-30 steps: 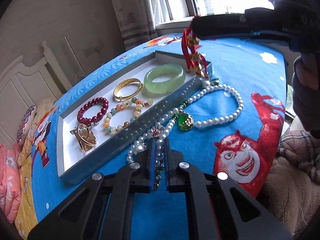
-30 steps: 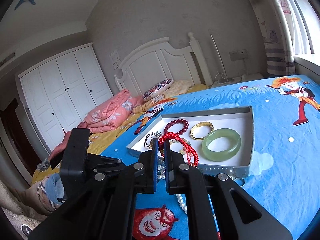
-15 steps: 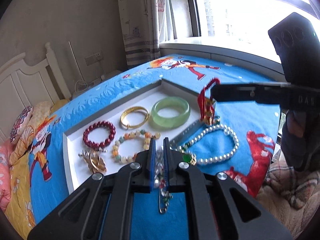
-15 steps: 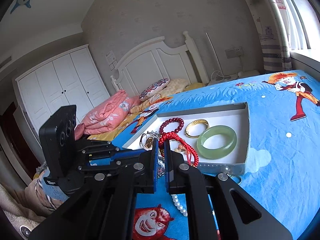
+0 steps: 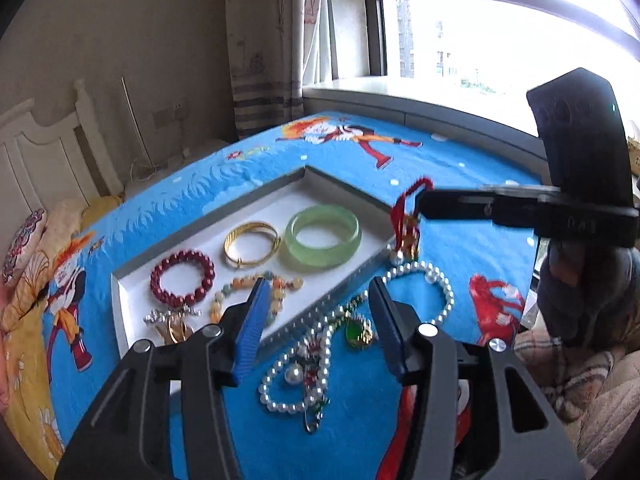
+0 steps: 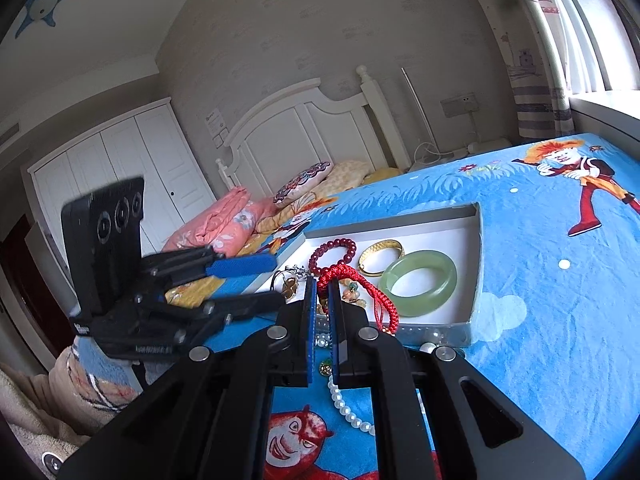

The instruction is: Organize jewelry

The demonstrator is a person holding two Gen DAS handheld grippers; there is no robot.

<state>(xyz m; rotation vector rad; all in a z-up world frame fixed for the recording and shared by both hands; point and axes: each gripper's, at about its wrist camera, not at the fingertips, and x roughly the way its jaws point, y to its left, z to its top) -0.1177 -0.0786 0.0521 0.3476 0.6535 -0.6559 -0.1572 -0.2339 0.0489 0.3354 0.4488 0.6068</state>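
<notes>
A white tray [image 5: 256, 204] on the blue bedspread holds a green jade bangle [image 5: 322, 235], a gold bangle [image 5: 251, 243], a dark red bead bracelet [image 5: 182, 278], a multicoloured bead bracelet [image 5: 240, 284] and a gold brooch [image 5: 172, 326]. A pearl necklace [image 5: 316, 354] with a green pendant [image 5: 357, 332] lies on the bedspread in front of the tray. My left gripper [image 5: 316, 308] is open above it, holding nothing. My right gripper [image 6: 323, 294] is shut on a red cord bracelet [image 6: 360, 286] with gold charms, hanging over the tray's near right corner [image 5: 406, 220].
The tray also shows in the right wrist view [image 6: 478, 264], with the jade bangle [image 6: 418, 282] inside. A window [image 5: 500, 40] and curtain [image 5: 264, 40] stand behind the bed. Pillows [image 6: 304, 184] and a white headboard [image 6: 304, 128] lie at the far end.
My left gripper has opened and let go of the pearl necklace, which now lies on the bedspread. My right gripper still holds the red cord bracelet by the tray's corner.
</notes>
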